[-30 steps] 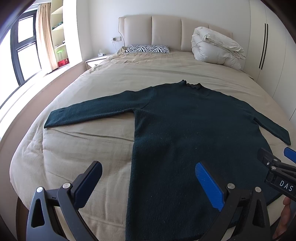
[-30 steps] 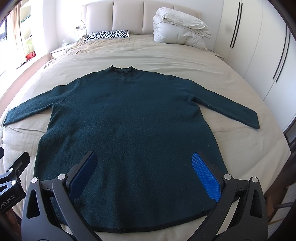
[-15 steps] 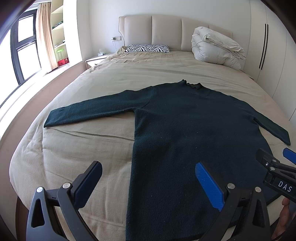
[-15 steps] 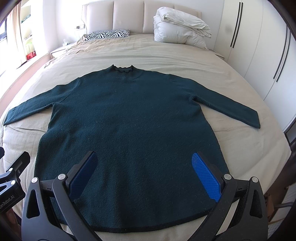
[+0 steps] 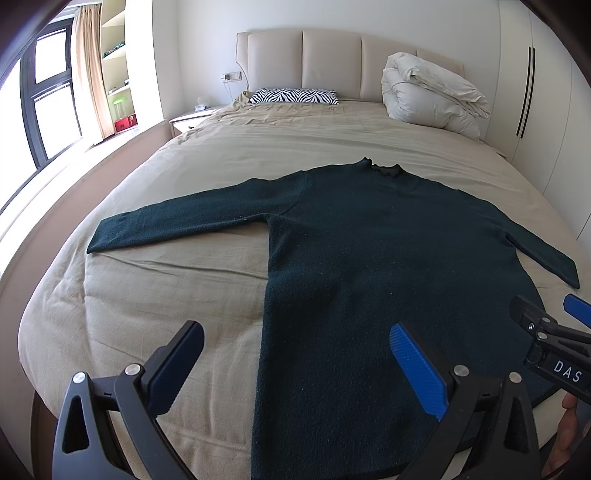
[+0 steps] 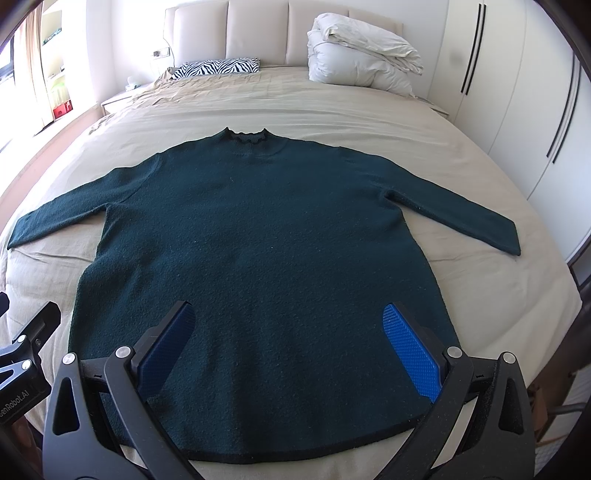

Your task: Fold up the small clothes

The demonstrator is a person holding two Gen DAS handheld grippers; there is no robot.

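— What is lying on the bed (image 6: pixel 461 155)?

— A dark green sweater (image 6: pixel 266 236) is lying flat, front up, across the beige cover, its collar pointing toward the headboard (image 6: pixel 258 33) and both sleeves spreading out to the sides. The hem is running along the near edge of the mattress.

— And the grippers?

— Both are hovering above the near end, gripping nothing. The left gripper (image 5: pixel 295 363) is holding its jaws wide apart over the sweater's left side edge, one blue pad over bare cover, the other over the knit. The right gripper (image 6: pixel 288 347) is also standing wide open, over the lower body of the sweater, just above the hem.

— Anything else in frame?

— A zebra pillow (image 5: pixel 293 96) and a rolled white duvet (image 5: pixel 432 96) are sitting by the headboard, well apart from the sweater. A wardrobe (image 6: pixel 517 92) is lining the right wall.
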